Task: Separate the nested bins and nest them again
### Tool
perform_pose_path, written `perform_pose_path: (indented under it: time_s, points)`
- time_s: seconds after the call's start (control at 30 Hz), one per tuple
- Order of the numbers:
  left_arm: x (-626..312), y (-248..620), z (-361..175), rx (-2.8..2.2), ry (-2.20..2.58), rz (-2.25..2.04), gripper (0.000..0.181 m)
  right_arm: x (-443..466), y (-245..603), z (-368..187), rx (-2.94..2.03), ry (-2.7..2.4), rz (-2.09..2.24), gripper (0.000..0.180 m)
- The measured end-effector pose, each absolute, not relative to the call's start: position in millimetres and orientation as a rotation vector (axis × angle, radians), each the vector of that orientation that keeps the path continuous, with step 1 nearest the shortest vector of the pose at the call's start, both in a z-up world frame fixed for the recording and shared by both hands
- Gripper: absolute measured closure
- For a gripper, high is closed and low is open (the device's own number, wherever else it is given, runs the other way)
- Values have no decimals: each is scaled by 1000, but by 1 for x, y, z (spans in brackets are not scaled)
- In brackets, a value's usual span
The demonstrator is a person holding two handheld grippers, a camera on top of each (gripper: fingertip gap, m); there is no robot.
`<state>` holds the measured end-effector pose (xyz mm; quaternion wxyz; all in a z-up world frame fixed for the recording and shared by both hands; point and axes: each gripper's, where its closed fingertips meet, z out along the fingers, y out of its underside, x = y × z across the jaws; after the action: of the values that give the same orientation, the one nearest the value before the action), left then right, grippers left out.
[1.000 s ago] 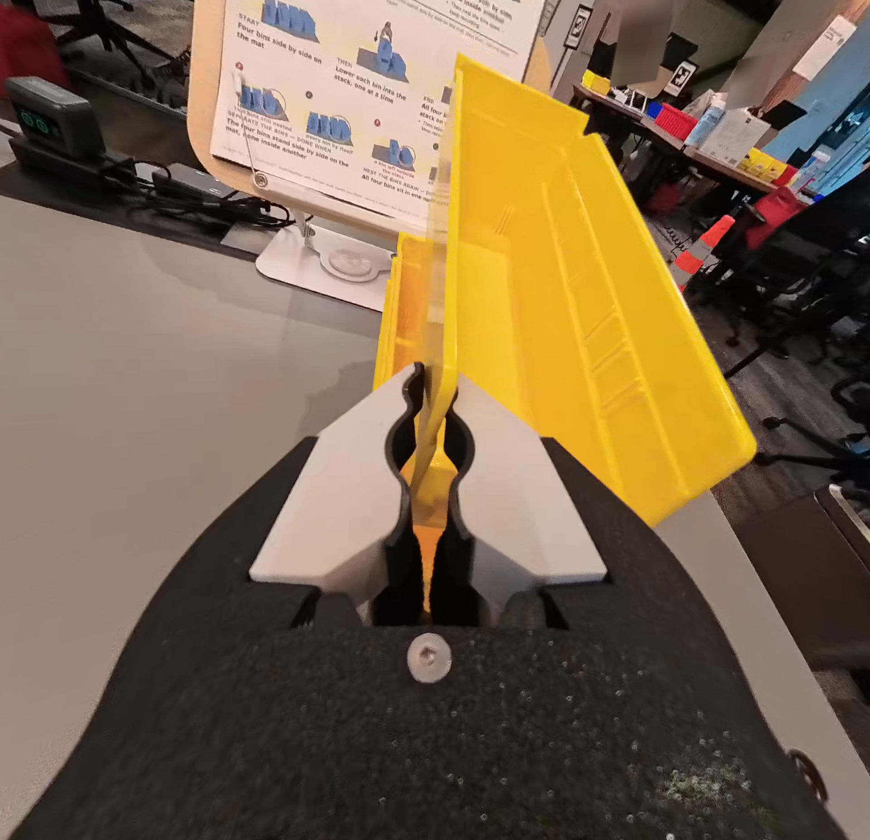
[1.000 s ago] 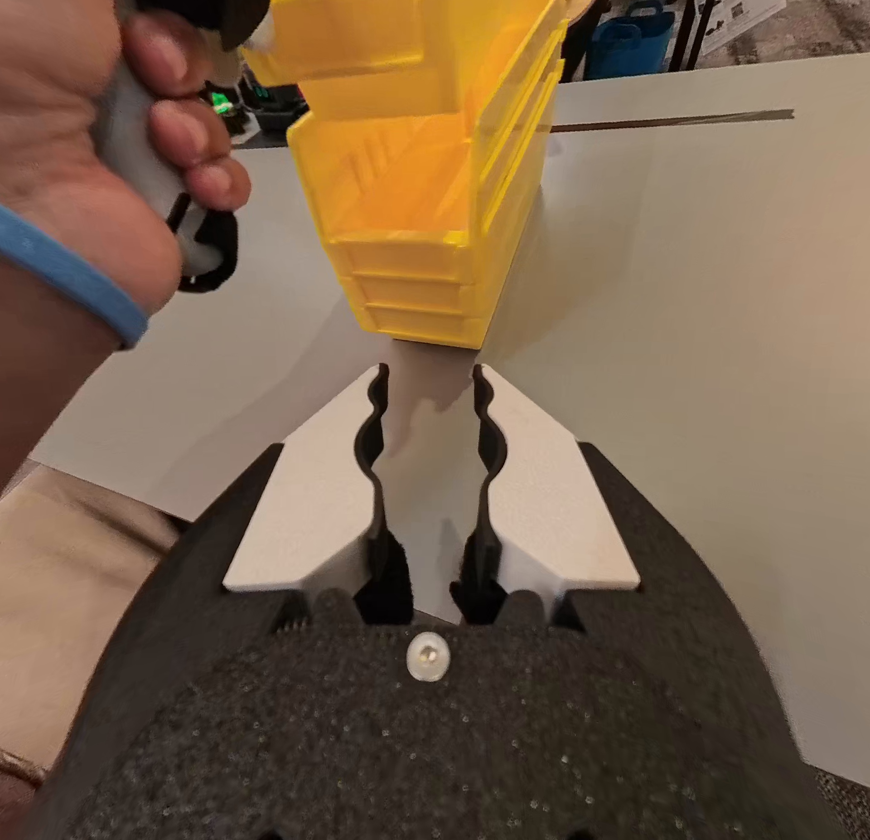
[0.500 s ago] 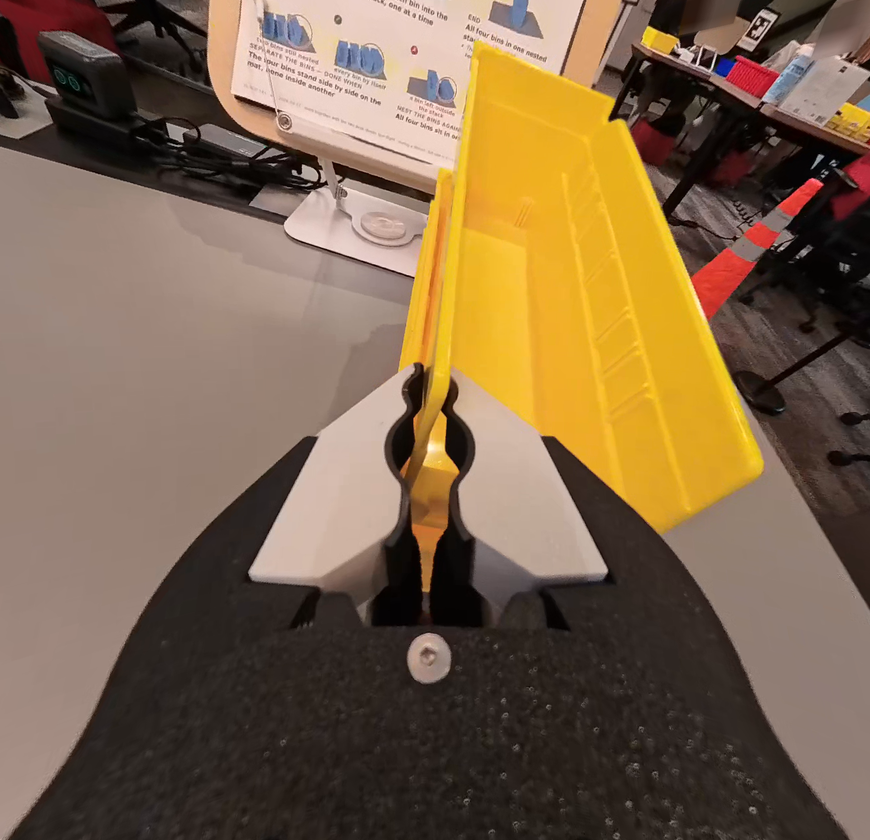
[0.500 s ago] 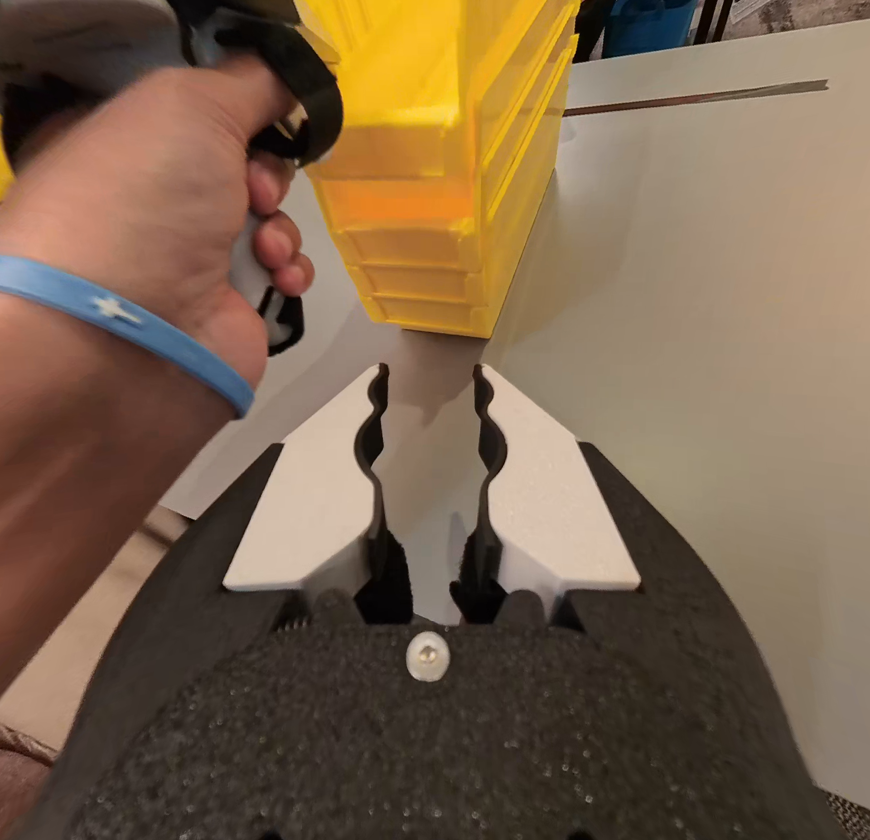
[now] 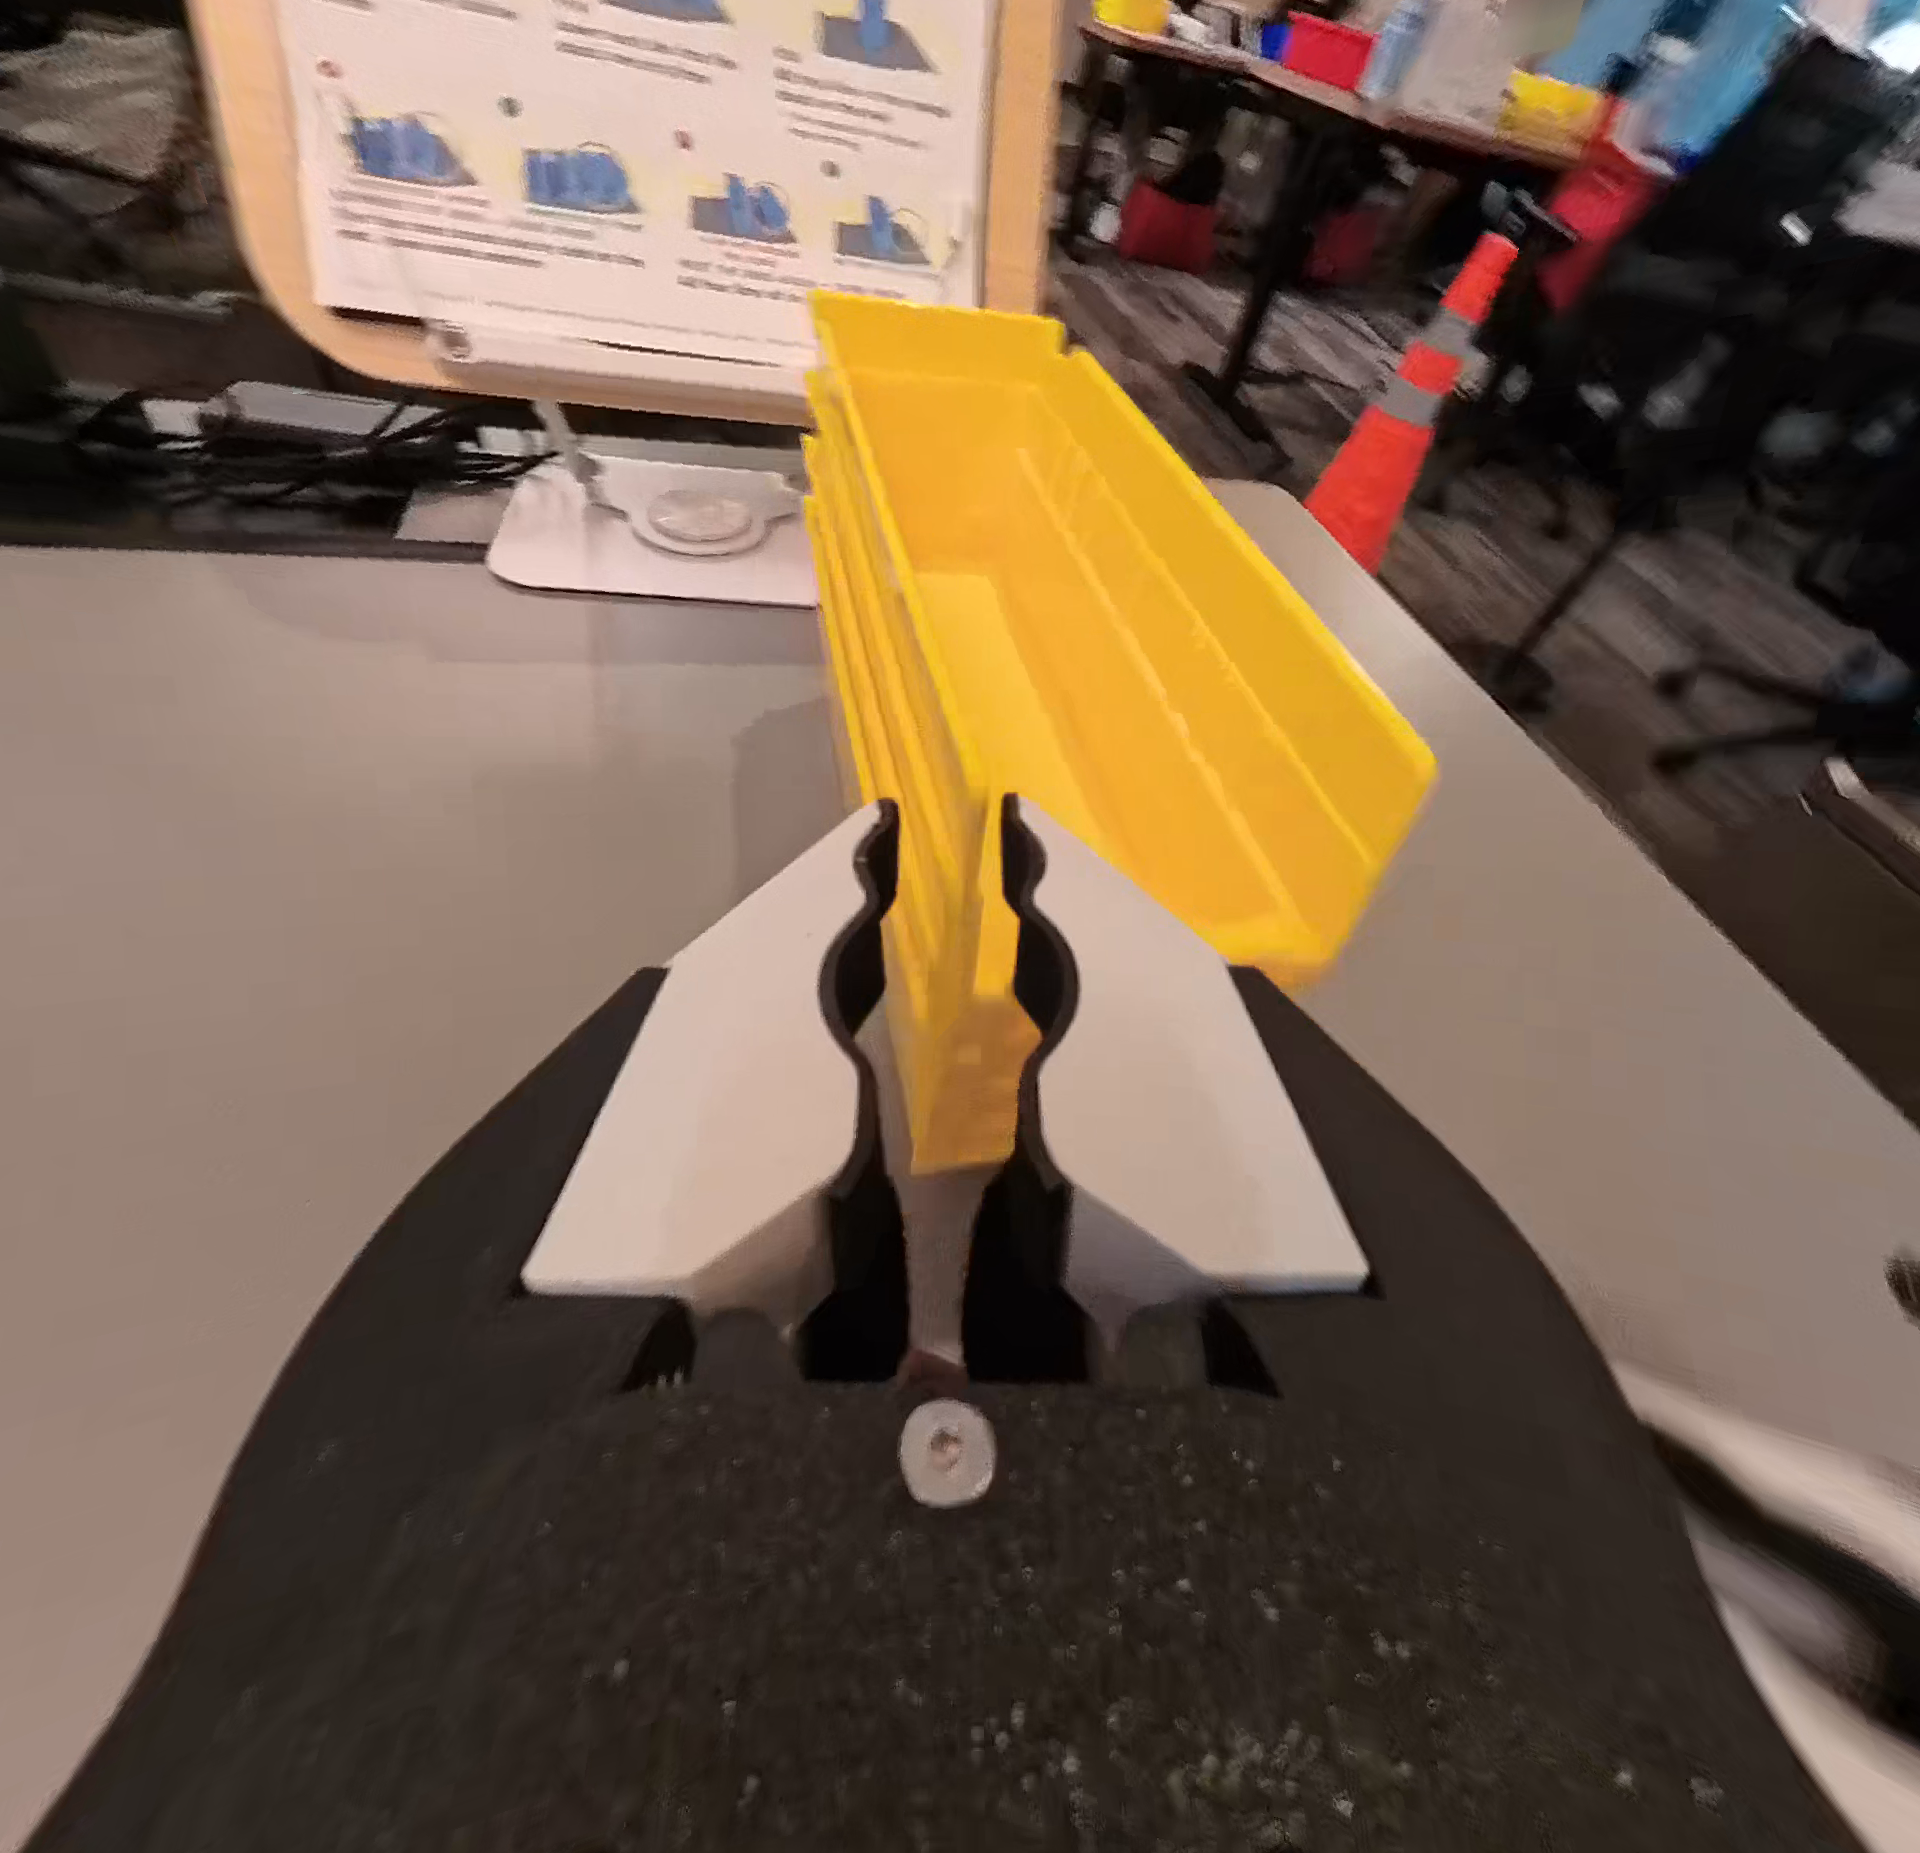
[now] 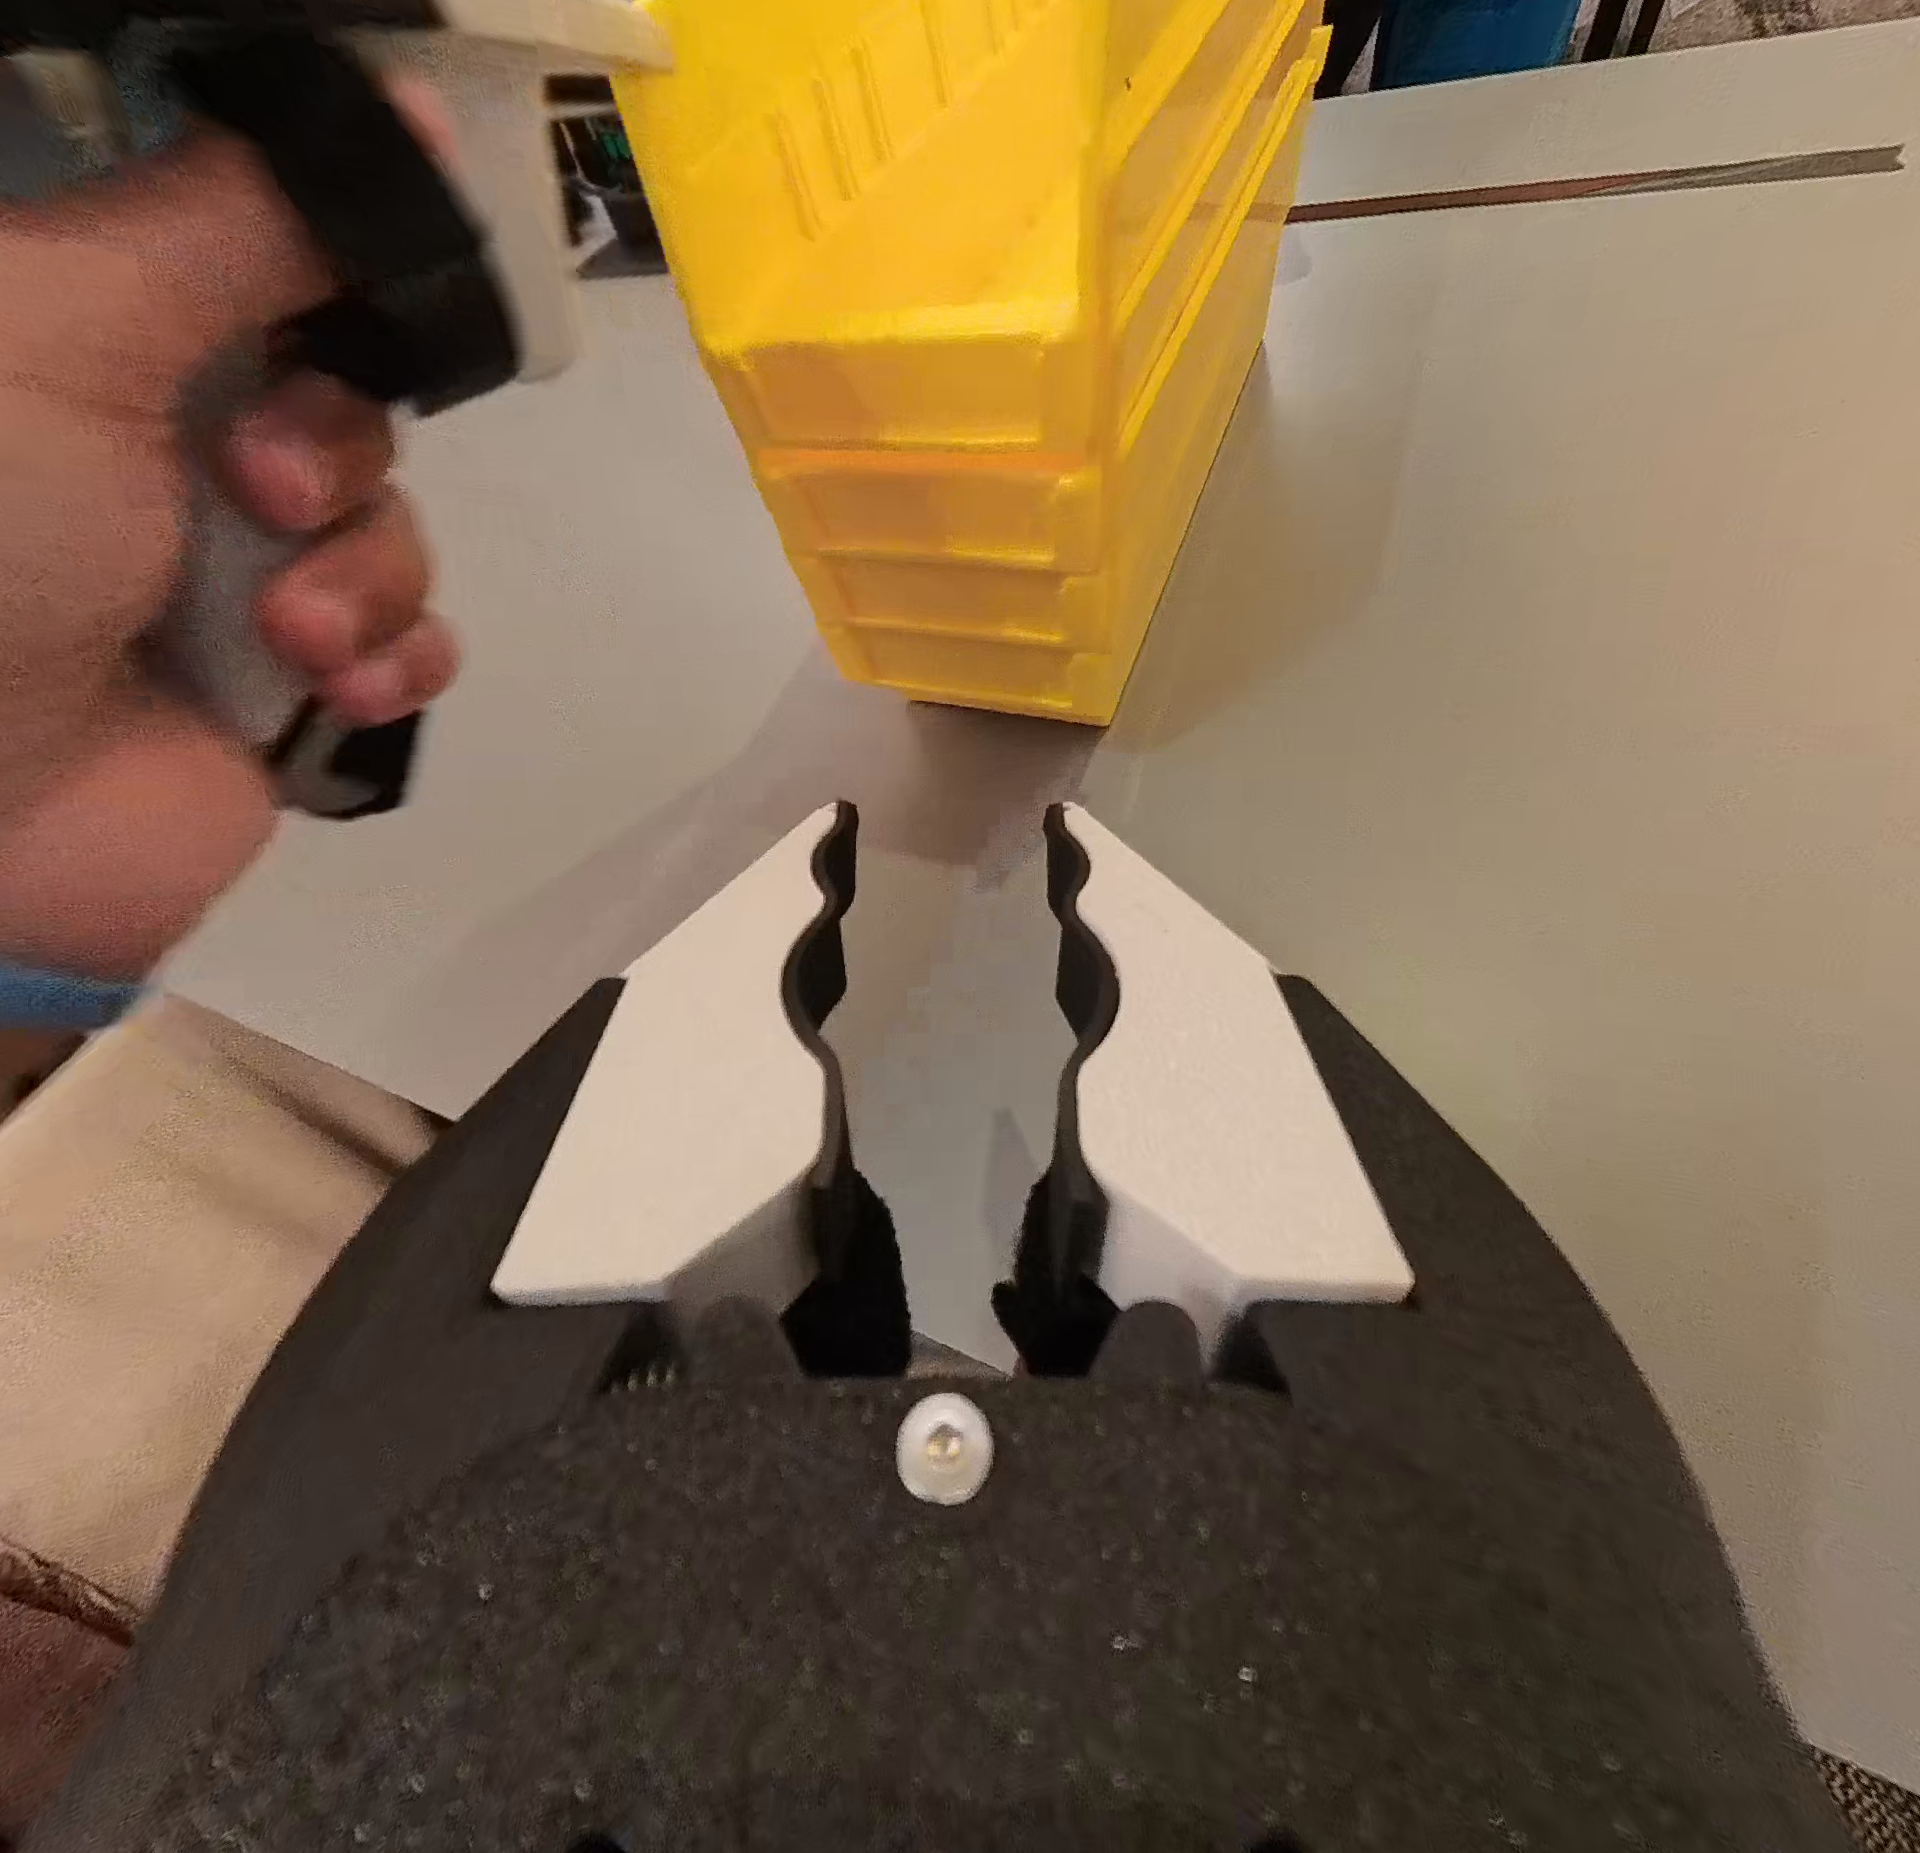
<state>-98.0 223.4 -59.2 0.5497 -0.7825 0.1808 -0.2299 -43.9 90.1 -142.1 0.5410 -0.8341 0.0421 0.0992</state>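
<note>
A stack of yellow nested bins (image 5: 1122, 681) stands on the grey table (image 5: 312, 816). My left gripper (image 5: 942, 816) is open, and the left side walls of the stack stand in the gap between its fingers. The right wrist view shows the stack (image 6: 935, 515) end-on, with the top bin (image 6: 883, 141) seated in the ones below. The left gripper (image 6: 416, 193) and the hand (image 6: 156, 556) holding it are at the stack's upper left. My right gripper (image 6: 951, 816) is open and empty, low over the table just short of the stack's near end.
An instruction board on a white stand (image 5: 644, 141) is behind the stack, with cables (image 5: 312, 442) to its left. An orange cone (image 5: 1423, 390) stands on the floor past the table's right edge. A dark seam (image 6: 1558, 188) crosses the table behind the stack.
The left gripper lowered the top bin into the stack and opened its jaws off the wall it pinched. The right gripper stayed put, open.
</note>
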Motion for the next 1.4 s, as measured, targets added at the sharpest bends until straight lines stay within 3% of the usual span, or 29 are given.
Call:
perform_pose_path:
  time_s: [0.07,0.2,0.27,0.43,0.53,0.6,0.7,1.07,1.23,1.4]
  points:
    - [-118,198,-71,-1859,620,-597,154,-44,90,-142,-1982,93,230,143]
    - [-202,150,-112,-1905,896,-687,153,-47,91,-144,-1988,80,227,143]
    - [-251,134,-139,-1989,993,-676,144,-51,92,-145,-1993,60,218,142]
    - [-327,135,-167,-2079,843,-715,133,-68,95,-153,-2017,-15,197,128]
    - [-331,144,-136,-2027,811,-777,131,-81,99,-159,-2045,-55,222,117]
    - [-338,148,-134,-1968,767,-793,139,-88,100,-161,-2053,-61,248,109]
    - [-340,143,-134,-2031,718,-936,129,-91,101,-159,-2050,-53,243,102]
    - [-329,143,-139,-2034,762,-868,133,-91,88,-161,-2054,-29,201,104]
    - [-334,143,-151,-2115,732,-860,136,-80,90,-160,-2041,-61,56,87]
    - [-336,144,-151,-2110,734,-834,137,-87,91,-155,-2020,-46,65,86]
